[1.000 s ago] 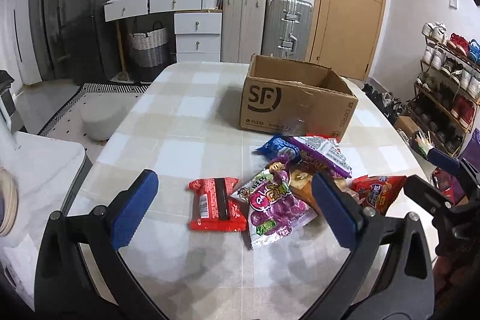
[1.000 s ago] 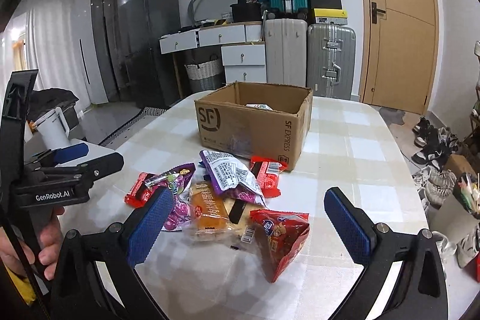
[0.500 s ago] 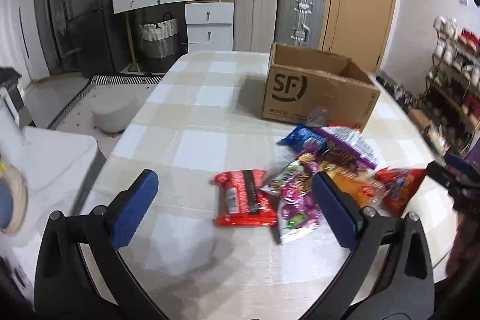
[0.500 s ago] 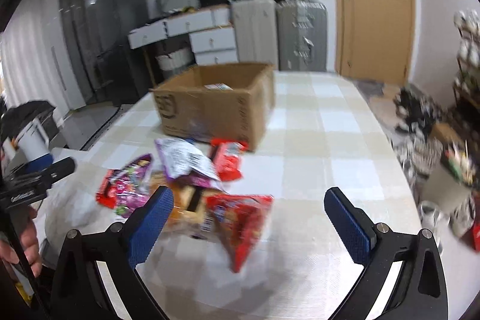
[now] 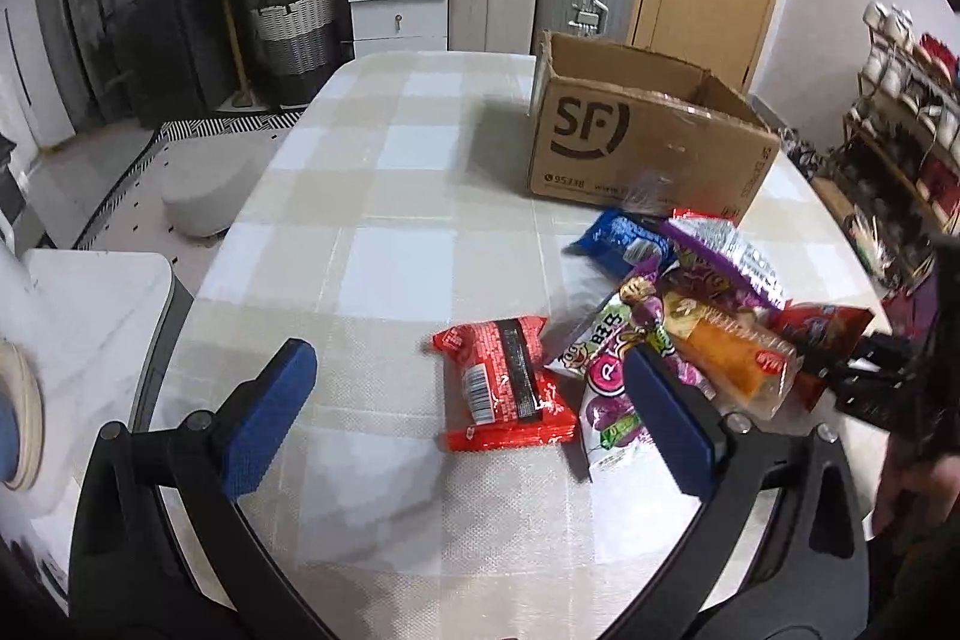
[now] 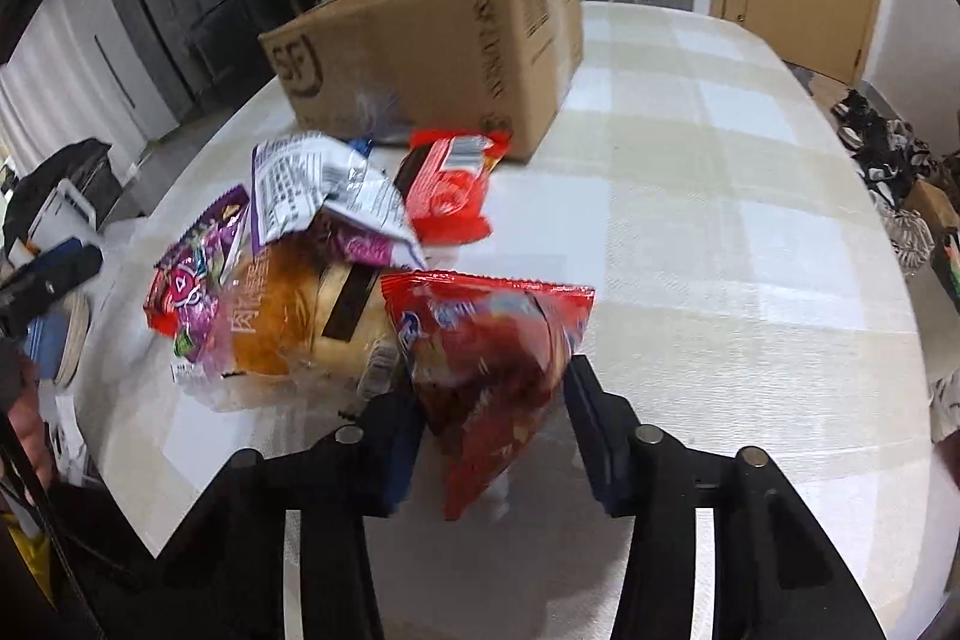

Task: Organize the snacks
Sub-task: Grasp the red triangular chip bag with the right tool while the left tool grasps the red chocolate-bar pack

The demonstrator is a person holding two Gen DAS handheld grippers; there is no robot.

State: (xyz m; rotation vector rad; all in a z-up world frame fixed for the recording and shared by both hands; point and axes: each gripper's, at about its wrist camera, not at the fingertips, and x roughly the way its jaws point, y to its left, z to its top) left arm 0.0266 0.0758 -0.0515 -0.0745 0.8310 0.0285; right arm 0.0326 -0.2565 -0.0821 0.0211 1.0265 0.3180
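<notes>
A checked counter (image 5: 390,196) is carrying a cardboard box (image 5: 636,142) marked "SF" — snack packets are lying heaped just before it. The left gripper (image 5: 468,406) is hovering, jaws wide apart, over a red packet (image 5: 504,388). The right gripper (image 6: 492,448) is closing its jaws around a red chip bag (image 6: 486,358) — contact is too blurred to tell.

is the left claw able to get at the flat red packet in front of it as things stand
Probably yes. The left claw is open with the flat red packet lying between its fingers' line on bare tablecloth. Only the purple candy bag touches the packet's right edge.
</notes>
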